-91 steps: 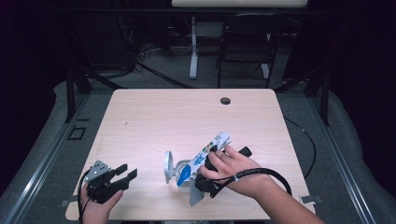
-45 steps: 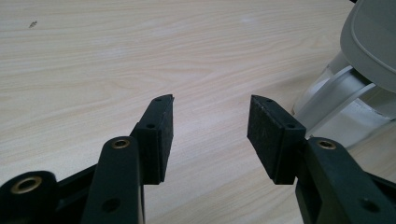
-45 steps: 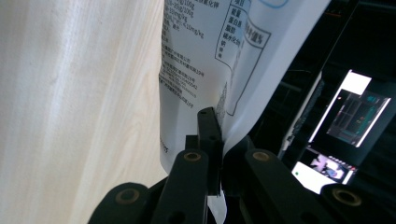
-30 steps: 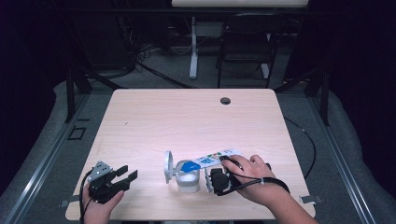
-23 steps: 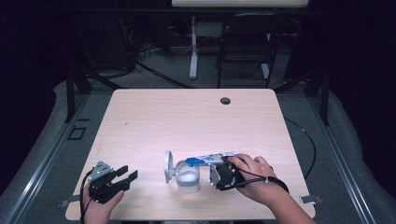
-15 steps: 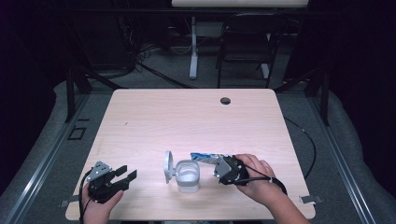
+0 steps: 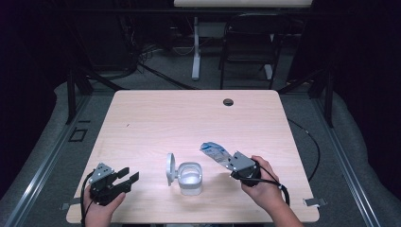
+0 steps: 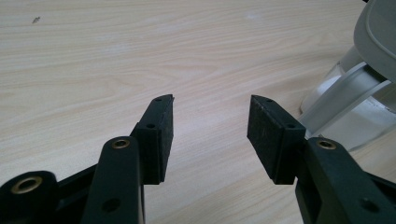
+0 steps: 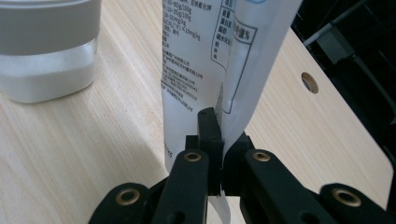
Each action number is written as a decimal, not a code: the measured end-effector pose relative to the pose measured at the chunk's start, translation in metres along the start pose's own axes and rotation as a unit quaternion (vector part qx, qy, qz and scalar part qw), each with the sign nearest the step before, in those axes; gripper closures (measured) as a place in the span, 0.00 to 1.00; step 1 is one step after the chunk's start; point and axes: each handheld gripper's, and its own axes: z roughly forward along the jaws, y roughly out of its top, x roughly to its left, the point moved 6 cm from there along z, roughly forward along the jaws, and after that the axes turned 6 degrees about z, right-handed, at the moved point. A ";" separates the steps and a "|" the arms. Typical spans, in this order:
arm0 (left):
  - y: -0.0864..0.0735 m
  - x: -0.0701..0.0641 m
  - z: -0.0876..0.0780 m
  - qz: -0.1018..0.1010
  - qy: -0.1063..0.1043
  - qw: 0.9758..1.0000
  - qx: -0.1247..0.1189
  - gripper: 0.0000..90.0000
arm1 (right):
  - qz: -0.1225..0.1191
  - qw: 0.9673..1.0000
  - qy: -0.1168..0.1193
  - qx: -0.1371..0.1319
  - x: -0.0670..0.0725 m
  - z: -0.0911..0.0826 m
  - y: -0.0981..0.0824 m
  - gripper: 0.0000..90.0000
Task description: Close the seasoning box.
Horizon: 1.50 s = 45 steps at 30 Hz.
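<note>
Pouch (image 7: 215, 152) of white and blue plastic sits pinched between the jaws of the right gripper (image 7: 236, 163), lower right of centre in the high view, slanting up and to the left from the jaws. In the right gripper view the 2 black jaws are pressed together on the pouch's bottom edge (image 9: 205, 84), and the printed white film rises straight up from them to the top of the frame. The person's right hand (image 7: 259, 182) wraps the gripper body from the bottom right of the high view, with a black cable trailing over the wrist.

Just left of the pouch, near the bottom centre of the high view, stands a clear container (image 7: 190, 178) with a grey rim, its round lid (image 7: 170, 166) tipped up on edge at its left side. The pouch's tip is close to the container but apart from it. In the right gripper view the container (image 9: 46, 51) takes the upper left corner.

At the lower left of the high view the left gripper (image 7: 126, 178) rests low over the table (image 7: 189, 118), jaws spread with nothing between them. In the left gripper view bare wood shows between the 2 pads (image 8: 163, 135), and the container (image 8: 359, 107) stands at the right edge.
</note>
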 end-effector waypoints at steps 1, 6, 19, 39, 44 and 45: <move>0.000 0.000 0.000 0.002 0.001 1.000 0.002 0.57 | 0.008 1.000 0.001 -0.004 -0.001 0.001 -0.001 1.00; 0.000 -0.002 0.002 0.002 0.001 1.000 -0.001 0.57 | 0.046 0.999 0.001 -0.017 -0.003 0.005 -0.009 1.00; -0.001 -0.003 0.003 0.005 0.002 1.000 0.006 0.57 | 0.150 0.988 -0.001 -0.049 -0.005 0.017 -0.032 1.00; 0.001 -0.011 0.004 0.013 -0.004 1.000 0.004 0.57 | 0.216 0.973 0.022 -0.076 0.003 0.024 -0.057 0.85; 0.005 -0.015 0.003 0.017 -0.006 1.000 -0.002 0.57 | 0.207 0.975 0.021 -0.073 0.009 0.023 -0.053 0.80; 0.006 -0.016 0.003 0.017 -0.006 1.000 -0.003 0.57 | 0.207 0.975 0.020 -0.072 0.009 0.023 -0.053 0.78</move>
